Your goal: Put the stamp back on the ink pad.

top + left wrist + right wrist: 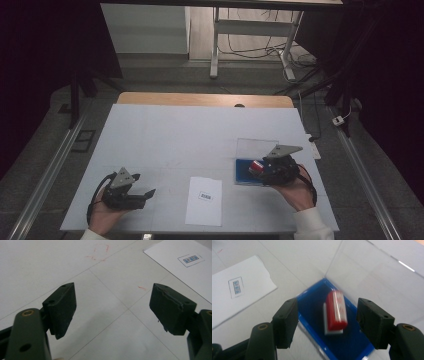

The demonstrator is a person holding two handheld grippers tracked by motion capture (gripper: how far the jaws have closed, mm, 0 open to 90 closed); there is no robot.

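Red stamp (336, 311): small red block with a white base and white print on its top face, blurred. It lies on its side on the blue floor of the clear box (312, 307), long axis running away from the right gripper camera, roughly mid-floor. Box: transparent walls, blue base, open top, sitting at the right of the white table.

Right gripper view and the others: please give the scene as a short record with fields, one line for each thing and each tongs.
red rectangular stamp with white base: lies in the box, between the open jaws, not touched
clear plastic box with blue bottom: on the table, right side
white paper sheet with small printed label: flat, table centre front
right tongs: open, over the box
left tongs: open, nothing between the jaws
white table: bears all
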